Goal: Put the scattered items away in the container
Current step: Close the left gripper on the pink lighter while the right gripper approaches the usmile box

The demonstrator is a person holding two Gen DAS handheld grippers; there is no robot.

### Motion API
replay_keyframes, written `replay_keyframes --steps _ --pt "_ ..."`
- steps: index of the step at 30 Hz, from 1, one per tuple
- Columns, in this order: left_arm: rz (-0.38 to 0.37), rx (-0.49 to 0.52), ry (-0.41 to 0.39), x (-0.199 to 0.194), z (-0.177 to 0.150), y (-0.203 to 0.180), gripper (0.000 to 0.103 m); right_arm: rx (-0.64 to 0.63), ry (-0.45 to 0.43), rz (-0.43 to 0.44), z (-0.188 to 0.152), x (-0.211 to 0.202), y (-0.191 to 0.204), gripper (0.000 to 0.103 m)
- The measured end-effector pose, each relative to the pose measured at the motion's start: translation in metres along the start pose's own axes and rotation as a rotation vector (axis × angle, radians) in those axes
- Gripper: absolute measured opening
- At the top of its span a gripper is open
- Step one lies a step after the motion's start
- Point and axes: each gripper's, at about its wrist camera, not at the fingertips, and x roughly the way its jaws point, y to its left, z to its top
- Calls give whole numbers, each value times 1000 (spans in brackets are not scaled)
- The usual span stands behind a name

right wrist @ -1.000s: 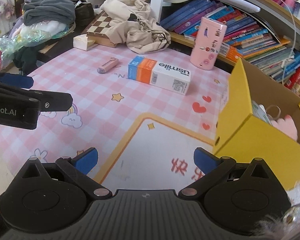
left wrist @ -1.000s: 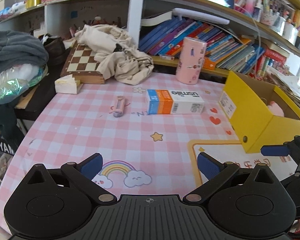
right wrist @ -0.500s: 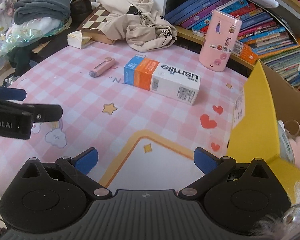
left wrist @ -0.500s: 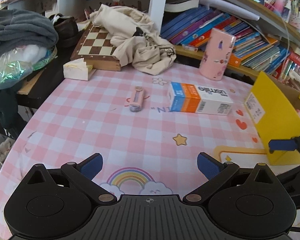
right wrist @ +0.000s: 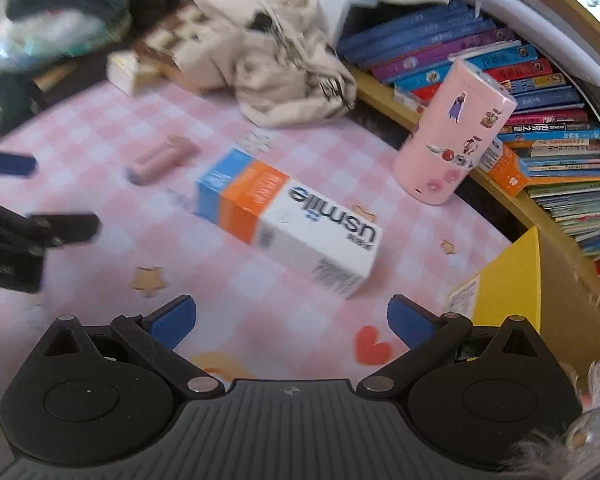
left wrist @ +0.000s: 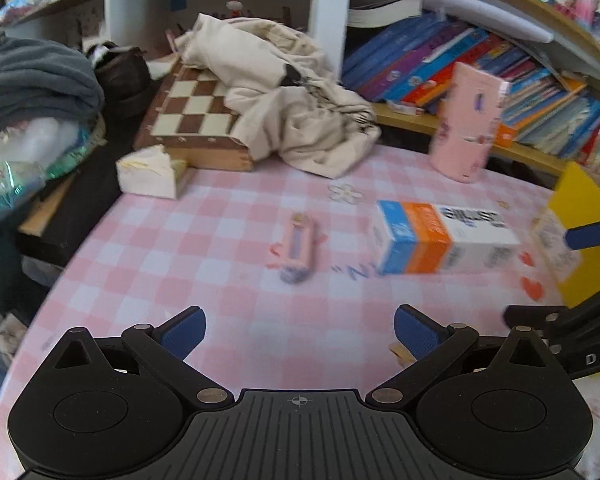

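Your right gripper (right wrist: 288, 320) sits wide open and empty, with the white, orange and blue cardboard "usmile" box (right wrist: 288, 220) straight ahead of it and just above its fingertips in the right wrist view. The box lies flat on the pink checked tablecloth (right wrist: 100, 128), its long axis running diagonally, blue end far-left, white end near-right toward the yellow cardboard container (right wrist: 508, 296). You probably need to turn that gripper across the box's short width.

Your left gripper (left wrist: 300, 328) is also spread wide and holds nothing; the small pink stick-shaped case (left wrist: 298, 246) lies ahead of it, long axis pointing almost straight away. Each hand is nearer its own item.

Count: one box, one small case, one tall pink stickered cylinder (right wrist: 452, 132) standing upright, one container.
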Motion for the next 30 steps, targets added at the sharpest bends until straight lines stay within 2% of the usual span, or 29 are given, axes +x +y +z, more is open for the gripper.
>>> replay_keyframes --steps 1,4,6,9,13,16,19,22,24,25,27,29,30 --pt "20 3 -3 3 3 0 102 -8 14 -7 4 5 -2 103" --pt "19 1 -13 12 11 0 101 -52 32 -9 17 18 -6 103" --pt "15 -4 -16 19 16 1 101 -81 22 0 27 23 -10 103" --pt "11 -12 -5 32 22 0 101 -125 6 60 42 28 -17 103" --pt "1 8 15 48 27 -2 100 -207 1 42 56 42 -20 103" --pt "2 18 17 57 32 -1 100 -187 15 56 63 53 -23 102" --pt "3 36 35 67 37 0 100 -150 38 109 66 64 -26 100" --pt "-6 54 54 78 41 2 99 -169 57 134 67 71 -20 95" --pt "-15 61 66 85 43 3 91 -198 67 143 67 75 -14 83" --pt "-19 65 72 87 43 3 87 -205 71 151 66 77 -12 82" --pt "-24 79 80 91 43 1 64 -217 57 145 67 78 -10 78" --pt "-15 97 68 90 42 -1 55 -193 32 138 69 76 -10 67" --pt "-18 103 64 89 41 -1 49 -180 20 134 70 75 -11 56"
